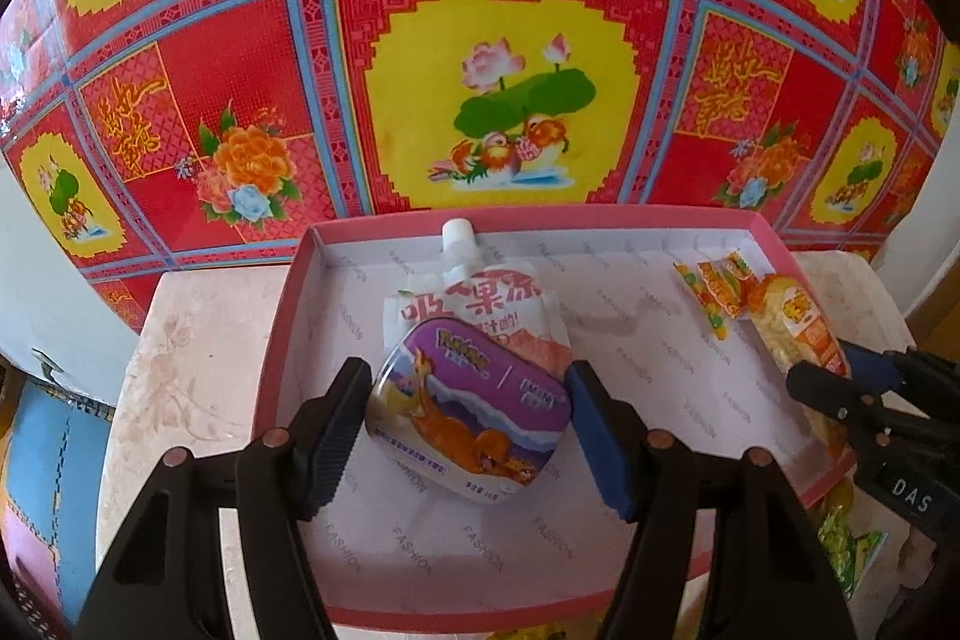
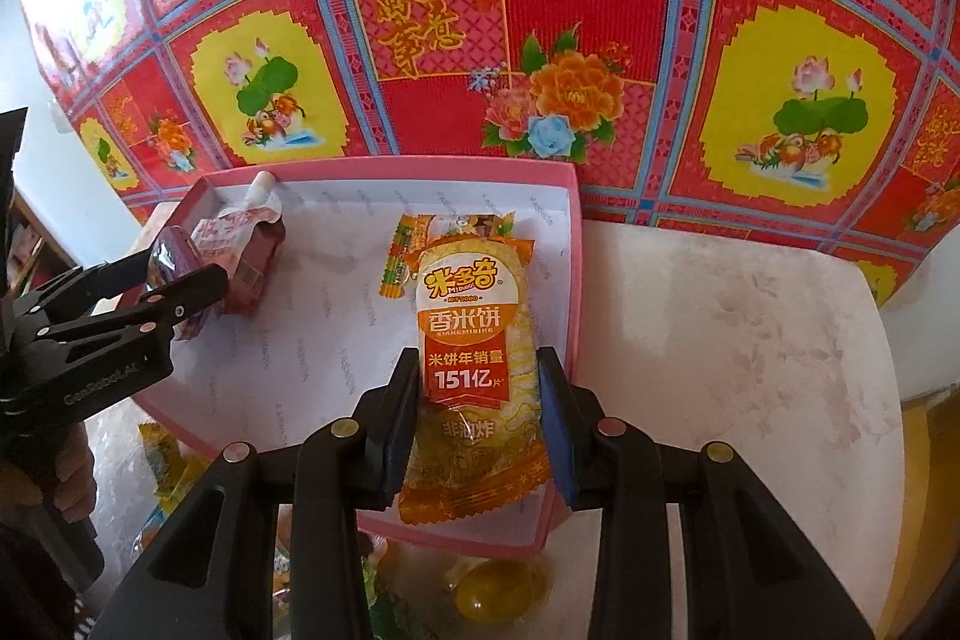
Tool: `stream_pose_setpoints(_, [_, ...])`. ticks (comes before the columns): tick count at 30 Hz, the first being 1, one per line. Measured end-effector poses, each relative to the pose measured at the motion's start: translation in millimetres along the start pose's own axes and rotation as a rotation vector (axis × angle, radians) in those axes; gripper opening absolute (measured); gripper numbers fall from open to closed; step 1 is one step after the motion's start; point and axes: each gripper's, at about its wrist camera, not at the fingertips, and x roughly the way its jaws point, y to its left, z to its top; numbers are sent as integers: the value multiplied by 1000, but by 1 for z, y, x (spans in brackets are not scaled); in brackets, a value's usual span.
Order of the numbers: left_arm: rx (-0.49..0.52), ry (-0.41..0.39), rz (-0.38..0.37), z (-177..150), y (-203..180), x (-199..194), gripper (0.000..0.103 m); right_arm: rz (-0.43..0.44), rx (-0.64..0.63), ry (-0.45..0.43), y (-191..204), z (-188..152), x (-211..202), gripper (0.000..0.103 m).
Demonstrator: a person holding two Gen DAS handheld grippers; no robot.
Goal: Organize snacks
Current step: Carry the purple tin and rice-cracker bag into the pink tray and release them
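Note:
My left gripper (image 1: pixel 471 421) is shut on a purple candy tin (image 1: pixel 471 412) and holds it over the pink box (image 1: pixel 288 316), above a white spouted jelly pouch (image 1: pixel 474 298). My right gripper (image 2: pixel 480 421) is shut on an orange rice-cracker packet (image 2: pixel 471 358) and holds it over the right side of the box (image 2: pixel 573 244). A small orange snack packet (image 2: pixel 399 256) lies in the box under the cracker packet's far end. The left gripper (image 2: pixel 180 292) with the tin also shows in the right wrist view, and the right gripper (image 1: pixel 840 376) in the left wrist view.
The box sits on a white marbled table (image 2: pixel 720 340) against a red, yellow and blue patterned wall cloth (image 1: pixel 480 40). More yellow and green snack packets (image 2: pixel 168 466) and a yellow jelly cup (image 2: pixel 486 589) lie on the table in front of the box.

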Motion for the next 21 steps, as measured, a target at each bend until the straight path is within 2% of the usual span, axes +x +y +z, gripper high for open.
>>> stream_pose_setpoints(6, [-54,1,-11,4,15,4,70,6,0,-9,1,4,5,38])
stream_pose_setpoints(16, [-80,20,-8,12,31,7,70,34,16,-20,2,6,9,38])
stream_pose_setpoints(17, [-84,28,-7,20,29,11,70,38,16,-24,2,6,7,39])
stream_pose_setpoints(21, [-86,51,-14,18,31,10,70,24,11,-46,4,6,-2,44])
